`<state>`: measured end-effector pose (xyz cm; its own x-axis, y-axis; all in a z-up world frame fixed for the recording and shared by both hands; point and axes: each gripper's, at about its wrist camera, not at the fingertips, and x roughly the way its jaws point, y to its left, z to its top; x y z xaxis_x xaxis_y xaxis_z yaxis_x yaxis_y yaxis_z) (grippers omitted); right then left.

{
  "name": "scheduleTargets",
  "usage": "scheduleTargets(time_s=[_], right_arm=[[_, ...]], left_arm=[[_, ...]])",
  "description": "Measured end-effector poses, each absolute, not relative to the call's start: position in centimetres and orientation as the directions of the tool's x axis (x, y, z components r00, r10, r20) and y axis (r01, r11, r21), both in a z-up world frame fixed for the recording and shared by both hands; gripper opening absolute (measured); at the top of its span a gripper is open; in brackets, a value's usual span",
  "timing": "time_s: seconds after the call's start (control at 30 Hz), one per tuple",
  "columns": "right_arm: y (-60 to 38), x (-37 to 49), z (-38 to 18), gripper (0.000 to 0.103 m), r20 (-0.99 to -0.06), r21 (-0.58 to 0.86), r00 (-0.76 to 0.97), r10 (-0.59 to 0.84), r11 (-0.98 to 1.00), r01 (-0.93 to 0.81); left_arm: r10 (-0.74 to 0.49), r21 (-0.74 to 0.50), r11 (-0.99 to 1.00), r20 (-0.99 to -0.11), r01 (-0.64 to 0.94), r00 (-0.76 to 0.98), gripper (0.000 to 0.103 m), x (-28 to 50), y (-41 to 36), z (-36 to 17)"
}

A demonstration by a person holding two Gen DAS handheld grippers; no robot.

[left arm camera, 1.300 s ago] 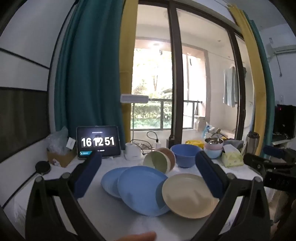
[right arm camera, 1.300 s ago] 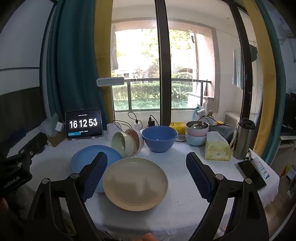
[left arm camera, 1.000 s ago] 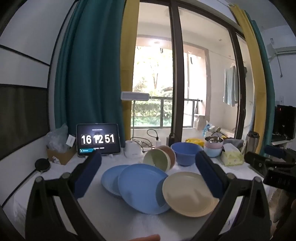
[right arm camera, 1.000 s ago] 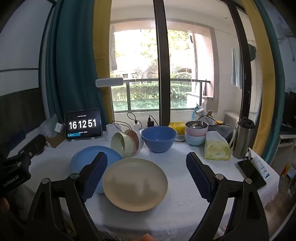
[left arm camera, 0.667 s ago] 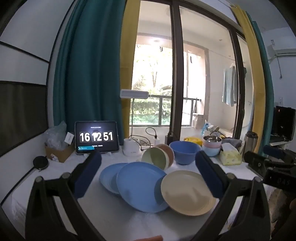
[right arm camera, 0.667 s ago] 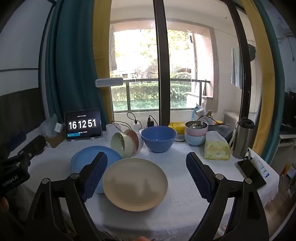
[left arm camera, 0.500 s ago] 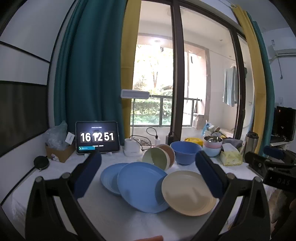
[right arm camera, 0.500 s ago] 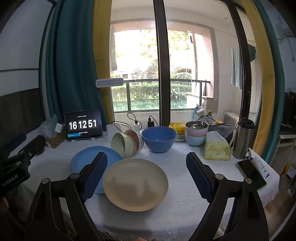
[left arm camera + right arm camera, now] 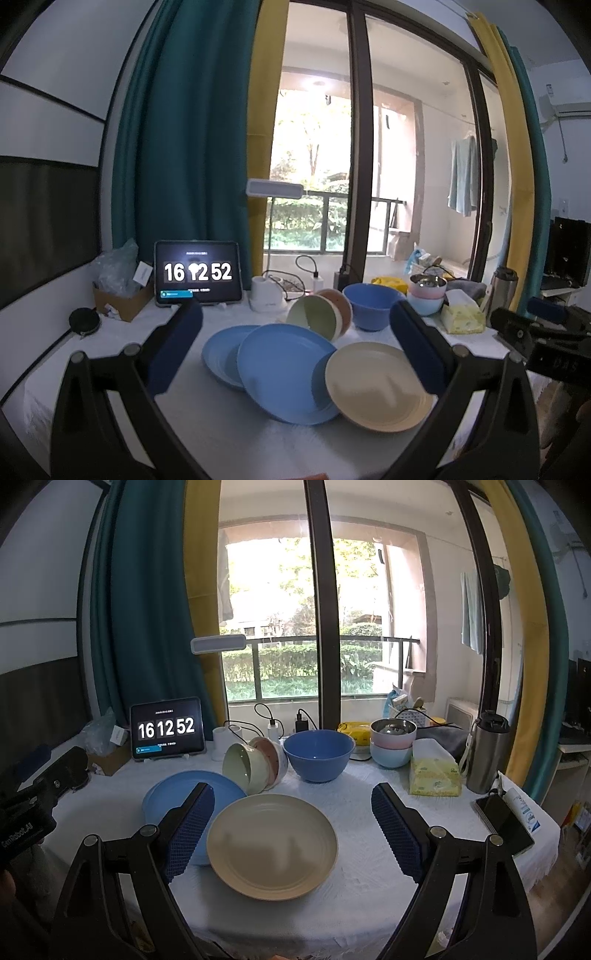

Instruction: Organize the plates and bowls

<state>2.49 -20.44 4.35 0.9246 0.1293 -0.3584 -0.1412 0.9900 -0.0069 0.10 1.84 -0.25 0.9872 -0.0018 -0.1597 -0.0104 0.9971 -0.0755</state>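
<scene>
Left gripper (image 9: 295, 339): jaws spread wide, nothing in them, hanging above the white-clothed surface (image 9: 369, 886) and looking down on the plates.
Right gripper (image 9: 291, 830): also wide open and empty, jaws either side of the round beige plate (image 9: 272, 845) without touching it.
Beige plate: nearest the front edge, its left rim lying over the big round blue plate (image 9: 286, 371).
Blue plates: the big one overlaps a smaller round blue plate (image 9: 221, 350) on its left.
Bowls: pale green bowl (image 9: 242, 764) tipped on its side, nested in a pinkish-brown bowl (image 9: 267, 755), just behind the plates; deep blue bowl (image 9: 318, 753) upright beside them.
Back row: tablet clock (image 9: 167, 729) showing 16 12 52, yellow tissue pack (image 9: 435, 775).
</scene>
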Motion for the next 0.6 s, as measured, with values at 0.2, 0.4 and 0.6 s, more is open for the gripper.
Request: scheduleTargets(time_s=[0.2, 0.4, 0.6], right_arm=[[-20.41, 2.49, 4.33, 0.090, -0.357, -0.008, 0.925, 0.127, 0.990, -0.139], [-20.39, 2.48, 4.38, 0.090, -0.359, -0.002, 0.925, 0.125, 0.991, -0.135], [-20.35, 2.49, 4.33, 0.090, -0.361, -0.002, 0.924, 0.126, 0.991, -0.136]], left_arm=[[0.001, -0.073, 0.997, -0.160, -0.013, 0.987, 0.102, 0.06, 1.84, -0.25], [0.000, -0.073, 0.997, -0.160, -0.012, 0.987, 0.102, 0.04, 1.85, -0.27], [0.002, -0.072, 0.997, -0.161, -0.014, 0.987, 0.102, 0.05, 1.81, -0.28]])
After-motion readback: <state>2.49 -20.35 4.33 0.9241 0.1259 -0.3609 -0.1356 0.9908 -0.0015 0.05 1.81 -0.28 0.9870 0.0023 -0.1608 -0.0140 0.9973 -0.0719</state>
